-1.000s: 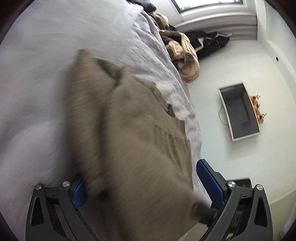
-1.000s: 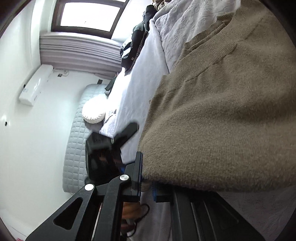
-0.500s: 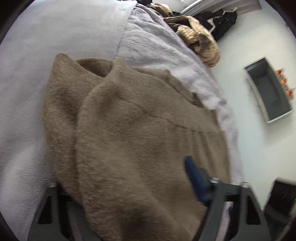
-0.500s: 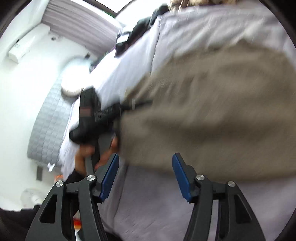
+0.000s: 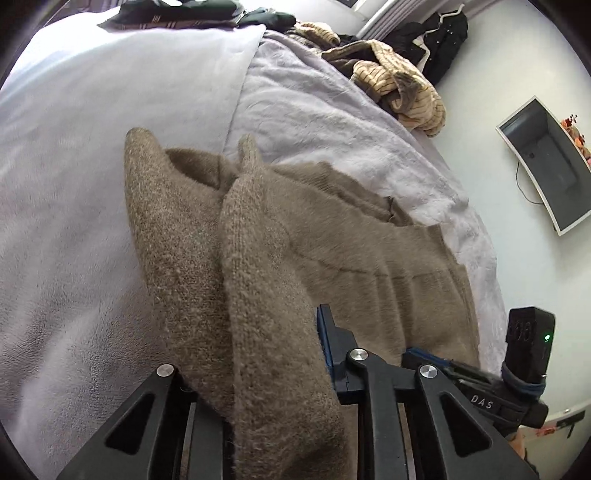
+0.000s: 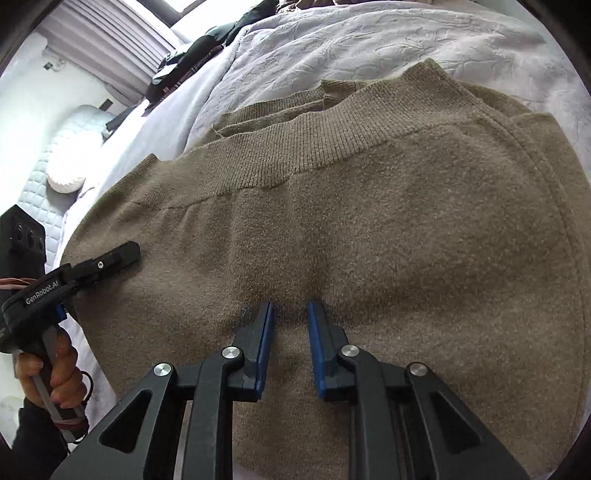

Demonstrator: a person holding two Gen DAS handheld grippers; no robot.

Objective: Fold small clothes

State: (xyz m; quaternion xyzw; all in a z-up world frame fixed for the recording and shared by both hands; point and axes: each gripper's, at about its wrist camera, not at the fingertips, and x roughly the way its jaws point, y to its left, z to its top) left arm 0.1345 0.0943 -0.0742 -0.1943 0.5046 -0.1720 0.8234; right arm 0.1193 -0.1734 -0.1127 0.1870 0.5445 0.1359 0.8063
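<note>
A brown knit sweater point(image 5: 369, 258) lies partly folded on the pale lilac bed cover point(image 5: 74, 184). My left gripper point(image 5: 251, 332) is closing on a thick fold of it. The blue pad of one finger point(image 5: 325, 332) presses the fold, and the other finger is buried under the knit. In the right wrist view the left gripper point(image 6: 110, 269) clamps the sweater's point(image 6: 406, 221) left edge, top finger on the cloth. My right gripper point(image 6: 290, 308) points down onto the middle of the sweater. Its jaws are narrowing on a small pucker of knit. It also shows in the left wrist view as the right gripper point(image 5: 424, 358).
A beige striped garment point(image 5: 402, 88) and dark clothes point(image 5: 177, 14) lie at the bed's far end. The bed's edge runs close on the right, with a grey box point(image 5: 546, 166) on the floor beyond. A hand point(image 6: 55, 373) holds the left gripper beside a quilted mat point(image 6: 48, 206).
My right gripper let go of the sweater's edge, opened, moved over the sweater's middle and narrowed its jaws. My left gripper's wide jaws closed in on a fold of the sweater.
</note>
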